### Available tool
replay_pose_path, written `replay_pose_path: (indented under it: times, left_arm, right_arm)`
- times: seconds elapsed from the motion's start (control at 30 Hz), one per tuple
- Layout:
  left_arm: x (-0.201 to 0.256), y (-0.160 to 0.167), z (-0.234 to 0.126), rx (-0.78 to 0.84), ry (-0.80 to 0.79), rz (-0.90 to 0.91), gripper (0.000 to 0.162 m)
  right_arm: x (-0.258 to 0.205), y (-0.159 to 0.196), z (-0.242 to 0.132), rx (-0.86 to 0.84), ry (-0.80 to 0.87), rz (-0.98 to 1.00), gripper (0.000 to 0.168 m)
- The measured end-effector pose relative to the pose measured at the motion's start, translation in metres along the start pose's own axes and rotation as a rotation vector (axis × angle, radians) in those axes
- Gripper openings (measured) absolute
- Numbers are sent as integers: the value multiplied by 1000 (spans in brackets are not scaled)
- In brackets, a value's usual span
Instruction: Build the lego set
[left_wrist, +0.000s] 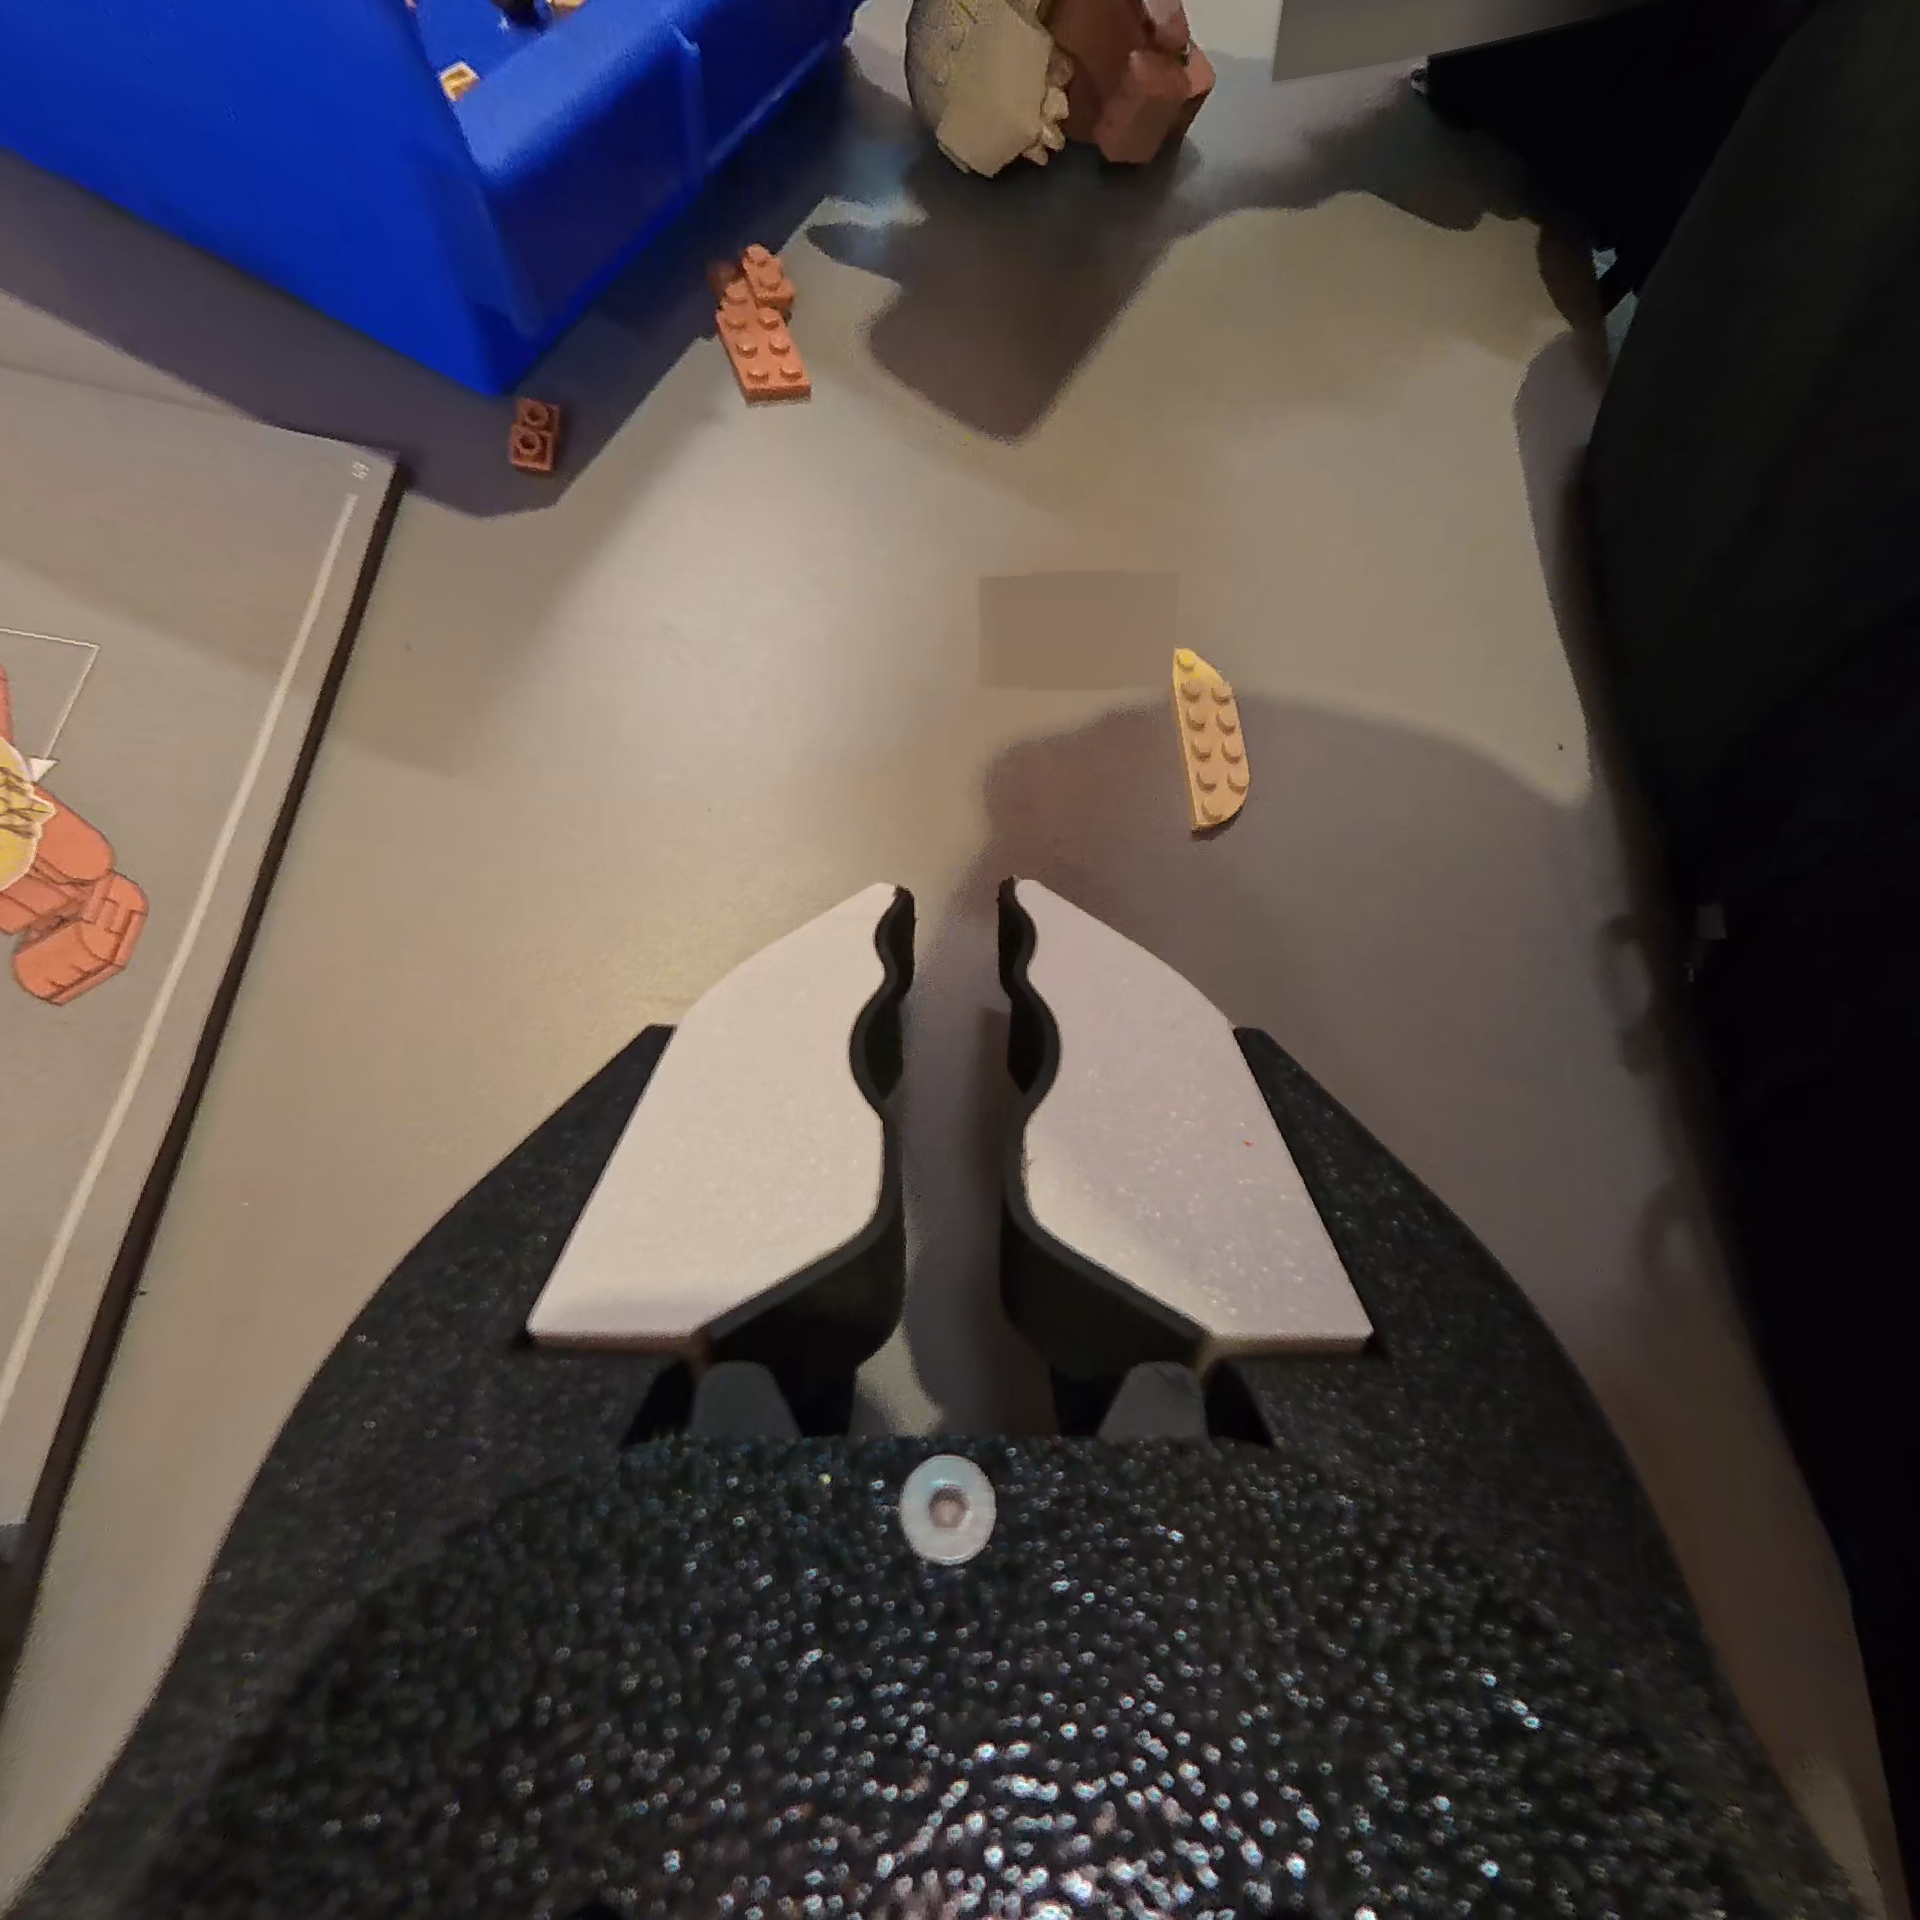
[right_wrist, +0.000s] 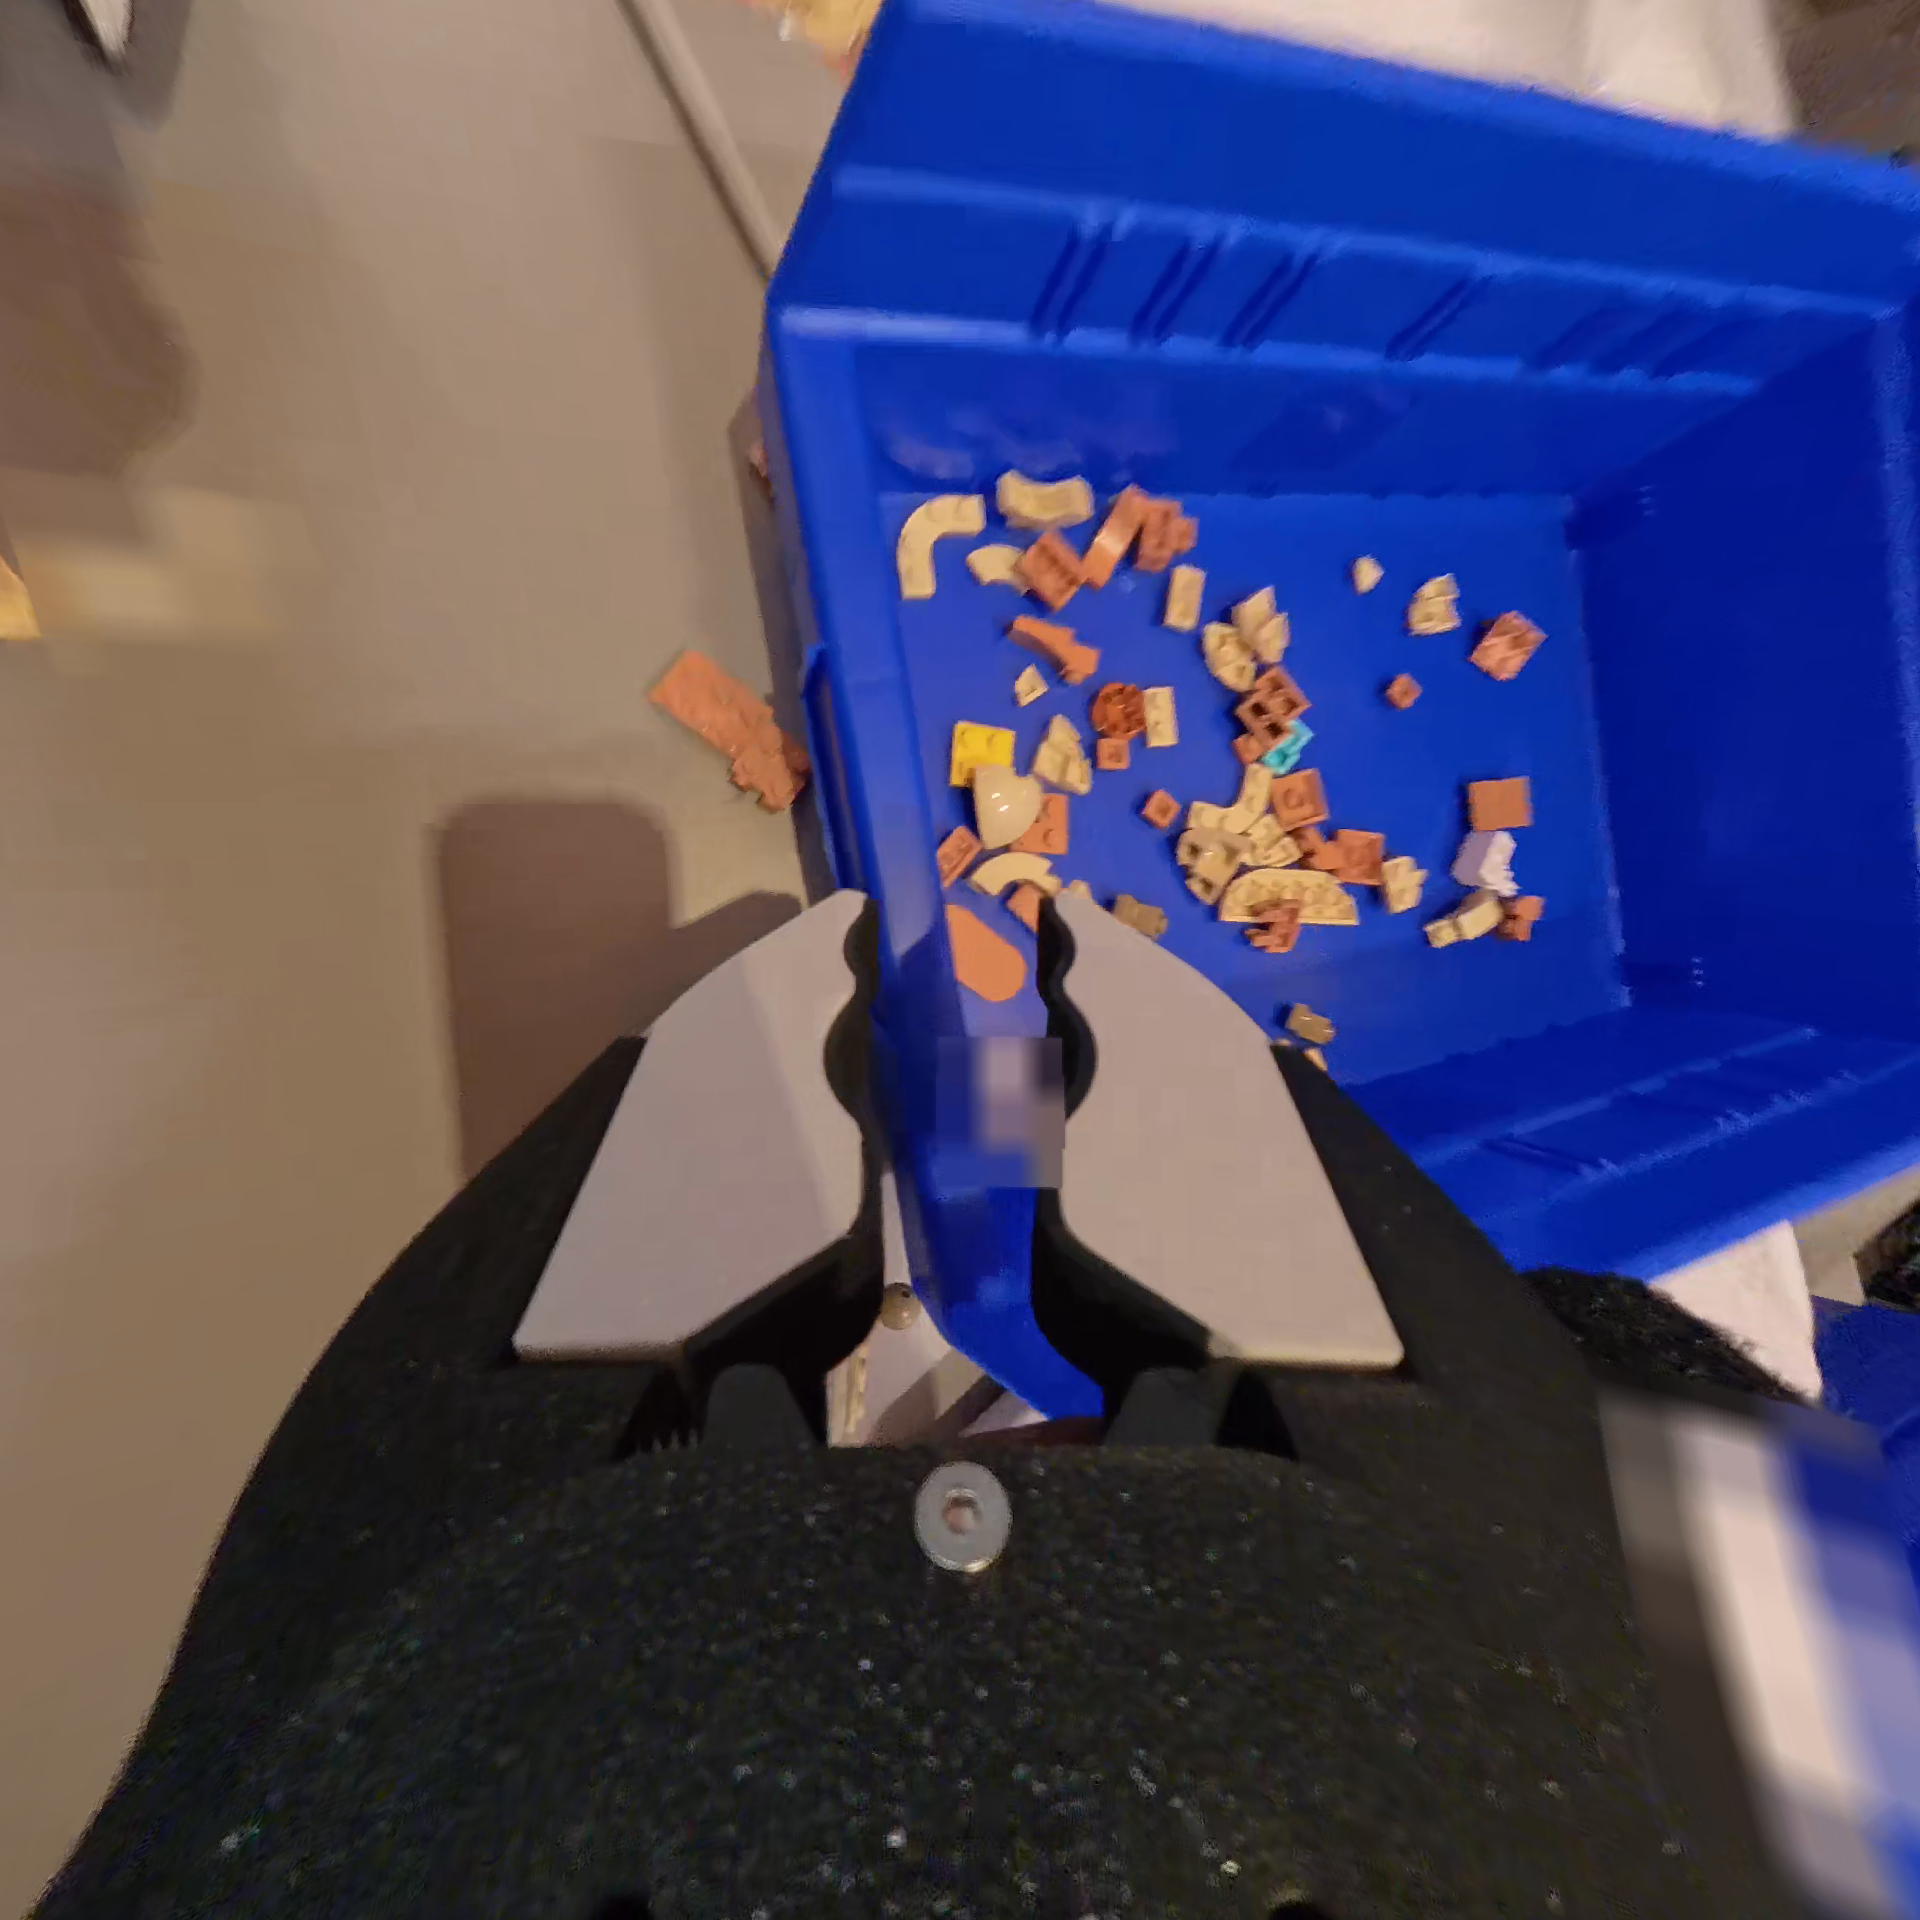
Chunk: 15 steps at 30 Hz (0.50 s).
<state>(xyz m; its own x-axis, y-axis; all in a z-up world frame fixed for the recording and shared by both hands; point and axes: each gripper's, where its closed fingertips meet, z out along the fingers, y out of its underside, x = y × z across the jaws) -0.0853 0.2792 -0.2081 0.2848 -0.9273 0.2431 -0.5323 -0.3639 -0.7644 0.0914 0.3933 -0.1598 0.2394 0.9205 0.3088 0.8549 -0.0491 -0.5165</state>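
My right tongs clamp blue bin wall, loose bricks inside. My left tongs narrowly parted, empty, above tabletop; tan plate just ahead.

We seem to be at a hobby or work desk indoors, though we cannot tell whether in a home or a lab. We see a plain grey tabletop, a blue plastic parts bin of the workshop storage kind holding loose bricks, and an open instruction booklet lying flat beside it.
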Motion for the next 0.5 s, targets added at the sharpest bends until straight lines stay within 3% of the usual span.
replay_pose_path:
  times: [0.13,0.3,0.5]
  left_arm:
    - [-3,-2,-1,15,2,-32,15]
    - [-11,-11,-2,61,-14,-63,15]
    - [-18,-51,-7,276,-77,-18,15]
  right_arm:
    - [22,-3,-25,105,76,80,29]
    - [36,10,-29,129,105,133,29]
    - [43,10,-33,236,109,177,27]
